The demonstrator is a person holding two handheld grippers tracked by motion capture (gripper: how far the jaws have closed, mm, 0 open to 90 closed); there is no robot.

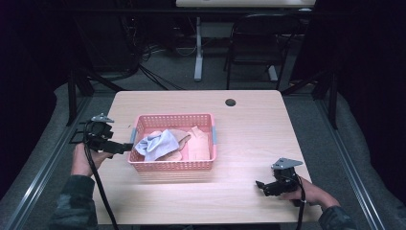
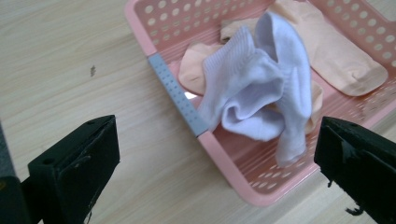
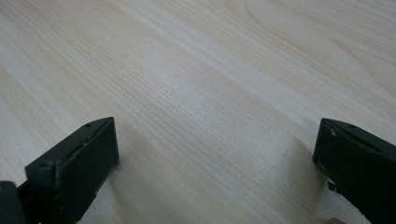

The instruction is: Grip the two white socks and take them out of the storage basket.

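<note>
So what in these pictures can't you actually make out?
- How many socks are in the basket: in the high view they are small and piled; in the left gripper view the white sock covers part of the peach ones.
- The basket's far corner: cut off by the left gripper view's top edge.
- The room behind the table: too dark in the high view.
- The right gripper jaws: small and dark in the high view.
</note>
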